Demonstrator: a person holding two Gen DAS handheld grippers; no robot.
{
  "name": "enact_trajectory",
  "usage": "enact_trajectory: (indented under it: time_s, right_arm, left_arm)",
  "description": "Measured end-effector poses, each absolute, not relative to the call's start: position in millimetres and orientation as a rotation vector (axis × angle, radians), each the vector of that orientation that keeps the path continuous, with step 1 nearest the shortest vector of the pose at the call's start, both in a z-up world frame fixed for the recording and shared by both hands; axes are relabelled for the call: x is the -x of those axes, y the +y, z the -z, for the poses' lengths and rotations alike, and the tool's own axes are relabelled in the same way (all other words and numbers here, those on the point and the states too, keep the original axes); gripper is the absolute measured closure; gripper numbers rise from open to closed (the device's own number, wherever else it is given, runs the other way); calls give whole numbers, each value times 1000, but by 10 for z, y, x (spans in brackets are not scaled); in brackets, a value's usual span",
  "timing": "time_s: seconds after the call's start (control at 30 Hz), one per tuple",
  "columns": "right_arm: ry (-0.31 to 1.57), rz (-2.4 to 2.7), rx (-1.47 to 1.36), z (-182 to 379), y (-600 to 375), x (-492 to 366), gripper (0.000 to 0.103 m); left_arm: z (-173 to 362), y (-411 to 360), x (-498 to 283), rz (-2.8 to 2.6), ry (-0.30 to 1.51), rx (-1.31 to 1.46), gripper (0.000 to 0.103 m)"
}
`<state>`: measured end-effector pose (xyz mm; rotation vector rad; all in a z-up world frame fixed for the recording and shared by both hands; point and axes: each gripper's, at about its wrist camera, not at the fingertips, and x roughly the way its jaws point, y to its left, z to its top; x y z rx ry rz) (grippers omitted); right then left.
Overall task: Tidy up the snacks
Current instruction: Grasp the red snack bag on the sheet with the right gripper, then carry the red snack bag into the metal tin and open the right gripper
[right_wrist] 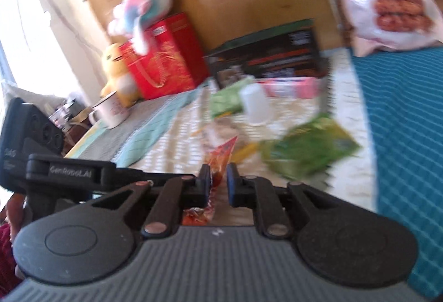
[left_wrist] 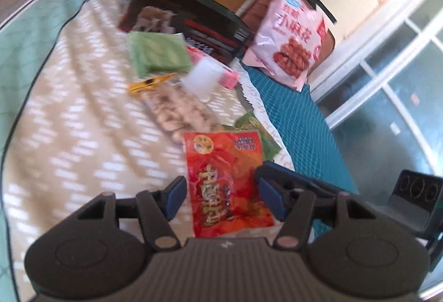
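Observation:
In the left wrist view my left gripper (left_wrist: 223,198) is open, its blue pads either side of a red snack packet (left_wrist: 227,183). The right gripper's fingers (left_wrist: 279,177) hold that packet's right edge. In the right wrist view my right gripper (right_wrist: 218,183) is shut on the red packet (right_wrist: 220,160), seen edge-on. A green packet (right_wrist: 307,152) lies just beyond to the right; it also shows in the left wrist view (left_wrist: 254,133). A clear bag of pale nuts (left_wrist: 180,111), a light green packet (left_wrist: 157,55) and a pink box (left_wrist: 221,69) lie farther off.
A white cup (left_wrist: 202,77) lies on the patterned bedspread (left_wrist: 69,122). A dark box (left_wrist: 188,17) and a big pink snack bag (left_wrist: 290,36) stand at the back by the wooden headboard. A red gift bag (right_wrist: 166,58), plush toys and a mug (right_wrist: 110,111) are at left. A teal cloth (right_wrist: 401,122) lies at right.

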<state>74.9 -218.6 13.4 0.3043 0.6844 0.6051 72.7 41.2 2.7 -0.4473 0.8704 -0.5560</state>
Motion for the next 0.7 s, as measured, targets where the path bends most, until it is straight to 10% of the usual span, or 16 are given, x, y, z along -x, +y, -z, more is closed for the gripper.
enact_trajectory:
  time_s: [0.33, 0.57, 0.7]
  right_arm:
    - [700, -693, -160, 15, -2182, -487, 55]
    - [629, -621, -51, -54, -1987, -477, 87]
    - [592, -627, -109, -125, -2058, -566, 88]
  left_arm:
    - [-27, 428, -662, 573, 885, 438, 45]
    - [-115, 389, -644, 526, 858, 409, 54]
    - [-271, 484, -689, 527, 810, 438, 55]
